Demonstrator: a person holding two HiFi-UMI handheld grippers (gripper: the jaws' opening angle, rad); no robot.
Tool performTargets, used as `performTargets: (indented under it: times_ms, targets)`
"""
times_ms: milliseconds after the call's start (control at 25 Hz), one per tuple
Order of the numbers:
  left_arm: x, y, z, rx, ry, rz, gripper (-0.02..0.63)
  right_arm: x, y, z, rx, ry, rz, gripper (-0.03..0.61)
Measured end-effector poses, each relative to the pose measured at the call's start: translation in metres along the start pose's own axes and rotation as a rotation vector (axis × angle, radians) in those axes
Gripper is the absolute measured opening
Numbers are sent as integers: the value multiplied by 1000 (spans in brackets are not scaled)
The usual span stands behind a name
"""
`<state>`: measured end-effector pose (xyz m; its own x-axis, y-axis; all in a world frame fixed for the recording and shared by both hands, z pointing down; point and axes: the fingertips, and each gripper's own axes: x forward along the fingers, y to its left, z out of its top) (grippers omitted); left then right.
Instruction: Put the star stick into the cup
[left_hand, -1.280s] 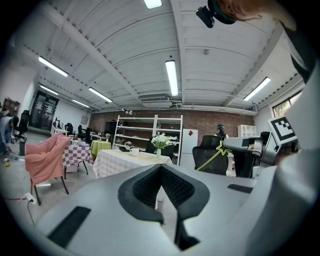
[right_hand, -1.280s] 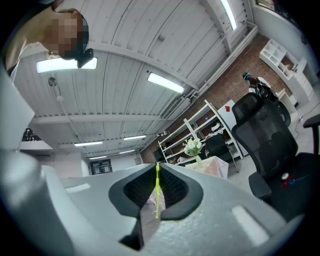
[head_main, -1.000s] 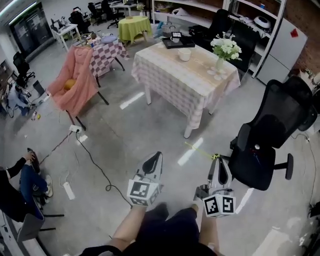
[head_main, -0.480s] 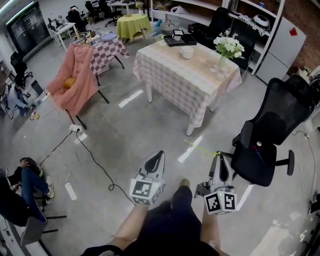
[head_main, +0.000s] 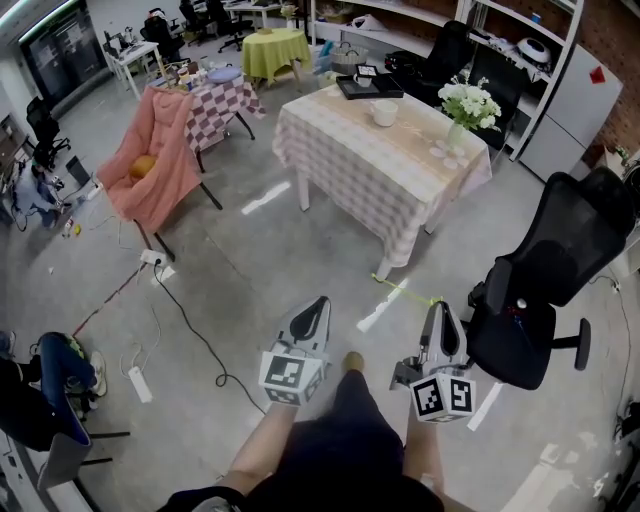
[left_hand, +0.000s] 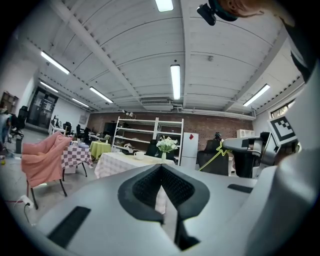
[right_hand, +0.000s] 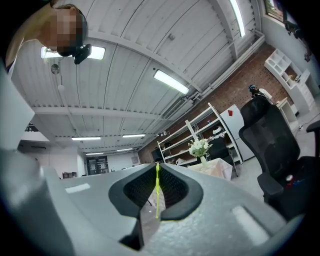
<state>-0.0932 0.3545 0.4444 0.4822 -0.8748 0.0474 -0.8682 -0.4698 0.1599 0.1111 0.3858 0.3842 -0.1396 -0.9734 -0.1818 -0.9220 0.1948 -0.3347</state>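
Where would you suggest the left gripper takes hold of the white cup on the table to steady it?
I'd grip the white cup across its wall, coming from the near side of the table: it stands upright with bare tabletop in front, while a black tray lies behind. Any handle is too small to tell.

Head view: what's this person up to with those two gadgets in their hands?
A person stands on the open floor with a gripper in each hand. The right gripper is shut on a thin green star stick. The left gripper is shut with nothing in it. The white cup sits on the table ahead, well apart from both grippers, so the stick is not yet in it.
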Motion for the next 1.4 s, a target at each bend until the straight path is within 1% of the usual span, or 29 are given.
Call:
performTargets:
  times_ms: [240, 600, 920, 1400]
  targets:
    - [40, 17, 13, -11, -6, 23, 11, 46, -8, 4, -5, 7, 23, 17]
    - [102, 28, 18, -25, 0, 28, 11, 102, -41, 7, 18, 19, 8, 17]
    - [141, 37, 21, -28, -3, 44, 11, 142, -67, 3, 40, 26, 5, 17]
    - [196, 53, 18, -35, 3, 92, 11, 203, -99, -7, 68, 42, 37, 17]
